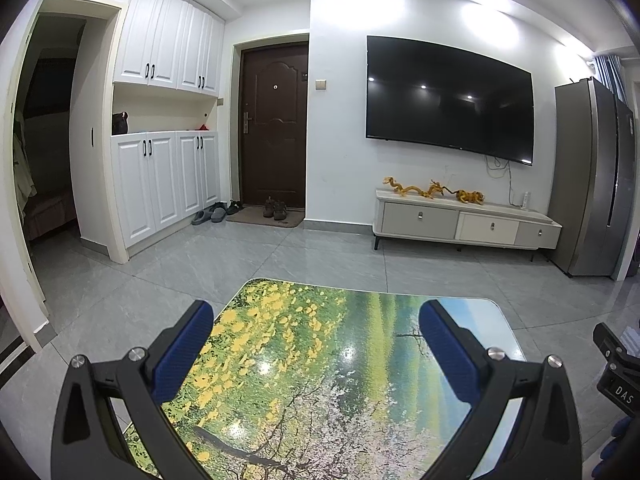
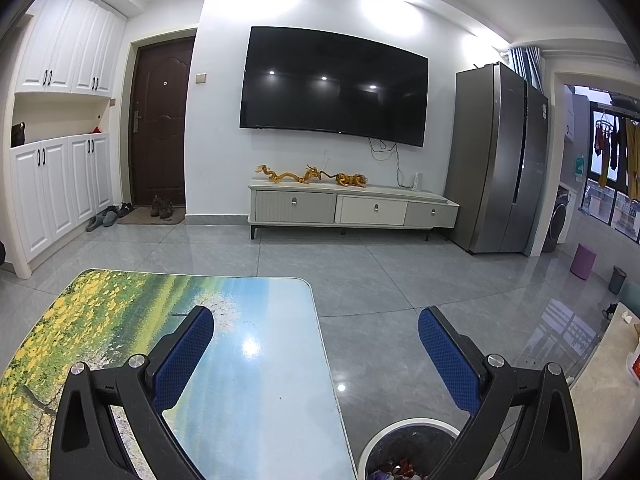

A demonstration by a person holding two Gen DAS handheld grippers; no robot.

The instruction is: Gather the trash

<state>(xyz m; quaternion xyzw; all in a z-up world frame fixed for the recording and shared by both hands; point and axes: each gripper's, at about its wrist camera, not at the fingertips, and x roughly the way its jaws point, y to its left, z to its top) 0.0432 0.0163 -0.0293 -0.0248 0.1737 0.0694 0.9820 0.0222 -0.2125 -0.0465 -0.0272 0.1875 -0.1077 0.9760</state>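
Left gripper (image 1: pixel 316 344): jaws wide apart, nothing between the blue pads (image 1: pixel 182 356). It hangs over the table (image 1: pixel 304 380), whose glossy top carries a printed landscape of yellow blossom and green field. No loose item shows on the visible part of that top.

Right gripper (image 2: pixel 316 344): jaws equally wide, nothing held. It hangs over the right-hand edge of the table (image 2: pixel 248 380), with its right finger (image 2: pixel 448 364) out past the edge and above the floor.

Trash bin (image 2: pixel 404 452): stands on the floor at 5 o'clock in the right wrist view, just beside the table edge and below the right gripper. It is a round bin with a pale rim. Crumpled scraps, some red and some white, lie inside it.

Farther out, at 12 o'clock in both views: a wall-mounted television (image 2: pixel 336 84) above a low cabinet (image 2: pixel 352 208). A dark entrance door (image 1: pixel 276 128) stands at 11 o'clock in the left wrist view. A second small bin (image 2: pixel 619 279) stands near 3 o'clock in the right wrist view.

Step assessment: with trash already in the bin and both grippers empty, the task is judged to be at or near completion, or between pickups.

Next move: check the table and floor for remaining scraps. Any item found calls for one gripper to close on it, carry it over the bin rim and release.
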